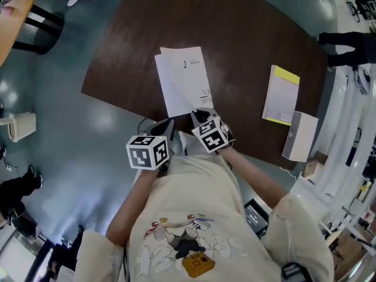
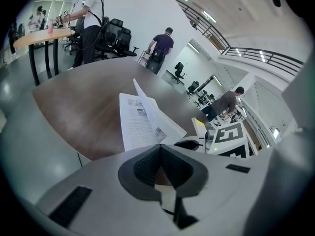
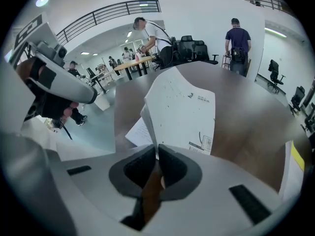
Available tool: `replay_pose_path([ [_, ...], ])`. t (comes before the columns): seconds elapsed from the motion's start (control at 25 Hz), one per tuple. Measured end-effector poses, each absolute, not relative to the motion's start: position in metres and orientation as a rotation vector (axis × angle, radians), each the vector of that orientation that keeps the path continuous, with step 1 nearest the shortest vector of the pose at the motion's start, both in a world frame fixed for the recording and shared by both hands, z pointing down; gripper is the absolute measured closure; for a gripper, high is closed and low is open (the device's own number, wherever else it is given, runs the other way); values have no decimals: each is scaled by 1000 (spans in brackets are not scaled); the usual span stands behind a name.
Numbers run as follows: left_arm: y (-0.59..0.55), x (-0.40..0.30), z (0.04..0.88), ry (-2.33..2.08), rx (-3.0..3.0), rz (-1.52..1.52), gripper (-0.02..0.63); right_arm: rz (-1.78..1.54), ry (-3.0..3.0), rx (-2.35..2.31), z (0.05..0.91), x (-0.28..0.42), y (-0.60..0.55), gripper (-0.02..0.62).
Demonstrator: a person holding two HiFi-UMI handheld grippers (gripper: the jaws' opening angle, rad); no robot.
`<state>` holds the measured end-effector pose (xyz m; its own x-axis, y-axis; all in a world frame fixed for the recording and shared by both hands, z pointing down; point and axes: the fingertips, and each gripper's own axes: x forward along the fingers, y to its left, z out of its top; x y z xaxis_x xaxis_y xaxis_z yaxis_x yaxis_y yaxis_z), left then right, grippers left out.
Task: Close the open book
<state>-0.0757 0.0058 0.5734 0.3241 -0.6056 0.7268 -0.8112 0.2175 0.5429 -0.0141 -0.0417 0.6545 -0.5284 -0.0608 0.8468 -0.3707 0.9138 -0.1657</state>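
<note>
A white book (image 1: 181, 81) lies near the front edge of the dark brown table (image 1: 247, 46). Its printed cover leaf (image 3: 183, 109) stands lifted above the inner pages (image 3: 137, 132). My right gripper (image 3: 156, 150) is shut on the near edge of that leaf, and in the head view the right gripper (image 1: 198, 115) sits at the book's near right corner. The left gripper (image 1: 167, 128) hovers just left of it at the table's edge. In the left gripper view the book (image 2: 142, 122) lies ahead of the left gripper (image 2: 160, 151), whose jaws meet with nothing between them.
A yellow-edged notebook (image 1: 281, 94) lies on the table to the right, with a white box (image 1: 299, 135) at the edge beside it. A pale bin (image 1: 19, 125) stands on the floor at left. People (image 3: 238, 39) and office chairs (image 3: 194, 47) are beyond the table.
</note>
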Motion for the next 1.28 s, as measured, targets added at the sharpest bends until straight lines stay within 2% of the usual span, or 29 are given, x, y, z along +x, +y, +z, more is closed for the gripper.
replay_pose_path([
  [0.44,1,-89,578,-1359,1454,212,600,424,-2001,194,676,-25,-33,551],
  [0.8,-3,-102,586,-1349,1427,189,600,414,-1906,87,690,-31,-24,485],
  [1.28,-20,-112,582,-1324,1460,189,601,520,-1879,59,689,-28,-24,477],
])
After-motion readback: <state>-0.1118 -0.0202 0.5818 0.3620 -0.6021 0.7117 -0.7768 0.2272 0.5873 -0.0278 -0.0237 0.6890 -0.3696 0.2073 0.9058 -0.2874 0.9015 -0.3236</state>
